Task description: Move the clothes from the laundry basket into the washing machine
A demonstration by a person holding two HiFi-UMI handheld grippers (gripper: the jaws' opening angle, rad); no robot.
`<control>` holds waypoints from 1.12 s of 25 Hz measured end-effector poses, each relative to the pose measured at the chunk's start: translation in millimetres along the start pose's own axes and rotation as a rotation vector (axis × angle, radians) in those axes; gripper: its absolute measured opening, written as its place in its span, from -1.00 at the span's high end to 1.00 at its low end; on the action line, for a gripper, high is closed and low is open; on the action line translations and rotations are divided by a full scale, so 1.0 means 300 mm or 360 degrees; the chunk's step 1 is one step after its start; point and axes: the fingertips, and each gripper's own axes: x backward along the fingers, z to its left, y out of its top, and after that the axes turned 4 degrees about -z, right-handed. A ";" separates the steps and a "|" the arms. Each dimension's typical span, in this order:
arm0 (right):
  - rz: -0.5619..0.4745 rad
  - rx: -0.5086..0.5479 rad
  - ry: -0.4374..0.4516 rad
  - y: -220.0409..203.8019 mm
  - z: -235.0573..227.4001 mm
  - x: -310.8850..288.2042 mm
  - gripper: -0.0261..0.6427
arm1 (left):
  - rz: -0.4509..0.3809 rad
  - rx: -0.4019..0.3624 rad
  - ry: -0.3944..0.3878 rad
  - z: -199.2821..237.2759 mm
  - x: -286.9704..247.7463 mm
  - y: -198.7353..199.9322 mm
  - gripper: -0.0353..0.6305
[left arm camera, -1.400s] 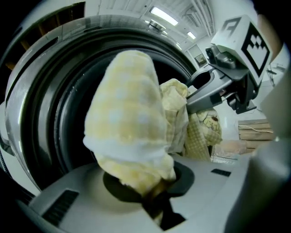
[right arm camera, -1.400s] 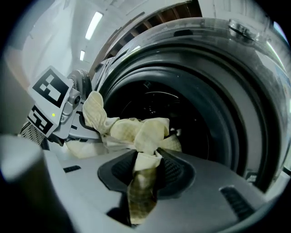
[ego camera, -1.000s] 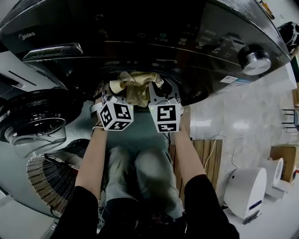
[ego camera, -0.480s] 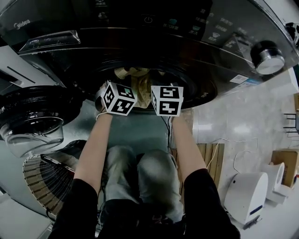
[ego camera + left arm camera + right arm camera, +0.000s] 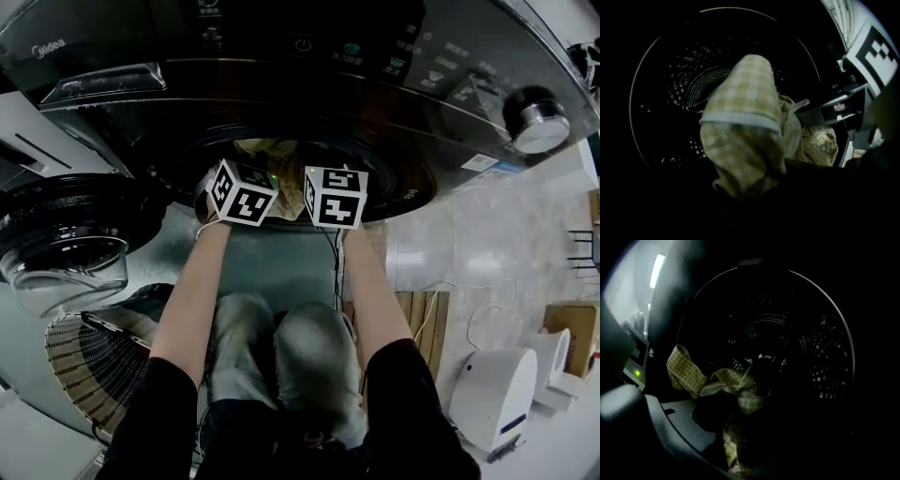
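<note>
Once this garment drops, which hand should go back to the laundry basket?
Probably left. The laundry basket lies on the left tongs' side, away from the right tongs. Both have just been opening, checked garment between them.

The one word that reads is the brand "Midea", in pale letters at the left end of the washer's dark upper panel, in the head view. The control panel bears small pale icons and captions, too small to read. A white sticker below the knob carries print too fine to make out. The left cube and right cube show black-and-white square code patterns only.
</note>
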 end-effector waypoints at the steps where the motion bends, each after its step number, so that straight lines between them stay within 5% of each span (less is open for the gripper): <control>1: 0.0001 -0.0005 0.0004 -0.001 0.001 0.000 0.10 | 0.0008 -0.0002 -0.0003 -0.003 -0.002 -0.003 0.25; 12: -0.0001 -0.0030 0.0052 -0.011 0.024 0.005 -0.04 | -0.0019 -0.0042 -0.0048 -0.041 -0.007 0.004 -0.17; 28: 0.0031 -0.0106 0.0062 -0.030 0.043 0.043 0.06 | -0.0106 -0.0013 0.0047 -0.011 0.066 0.042 -0.22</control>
